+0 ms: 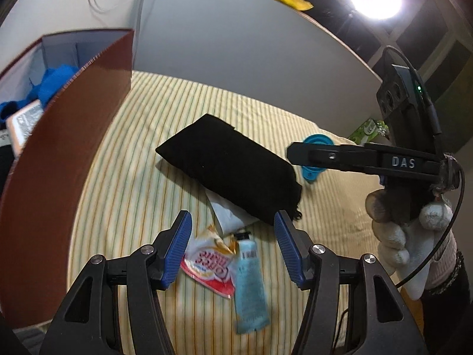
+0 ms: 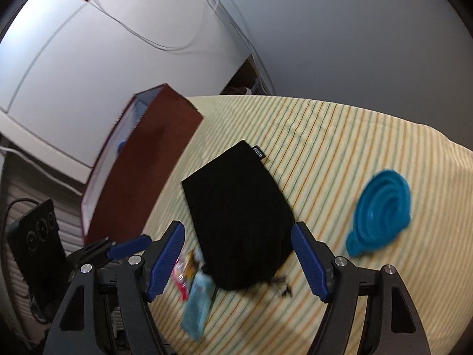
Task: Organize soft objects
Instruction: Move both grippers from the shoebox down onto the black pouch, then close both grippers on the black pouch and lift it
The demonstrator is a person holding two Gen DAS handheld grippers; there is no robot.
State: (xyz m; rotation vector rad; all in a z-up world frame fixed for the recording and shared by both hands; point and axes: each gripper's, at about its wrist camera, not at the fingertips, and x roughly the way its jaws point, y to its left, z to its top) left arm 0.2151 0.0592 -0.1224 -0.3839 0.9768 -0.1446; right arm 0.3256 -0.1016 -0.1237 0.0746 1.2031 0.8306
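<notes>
- Both tongs stand spread apart with nothing between the blue pads: the left tongs (image 1: pixel 233 248) hang over the near clutter, and the right tongs (image 2: pixel 238 259) frame the near end of the black pouch (image 2: pixel 236 216).
- That black pouch (image 1: pixel 230 168) lies flat on the striped cloth (image 1: pixel 142 159) covering the table, roughly mid-surface, apart from both tongs.
- Its long axis runs from far-left to near-right in the left wrist view; its drawstring end is the near one, closest to the tongs.
- From the right tongs, the pouch sits straight ahead and centred in the gap, so this hand looks the better lined up; from the left tongs it lies ahead and slightly right.
- Just beneath the left tongs lie a light blue tube (image 1: pixel 251 278) and a red-and-white sachet (image 1: pixel 207 263), with a white packet (image 1: pixel 227 216) partly tucked under the pouch's near edge.
- A brown box (image 1: pixel 74 136) stands open at the left, already holding blue fabric (image 1: pixel 53 82); it seems the likely destination.
- A blue collapsible funnel (image 2: pixel 381 210) lies to the right, well apart from the pouch.
</notes>
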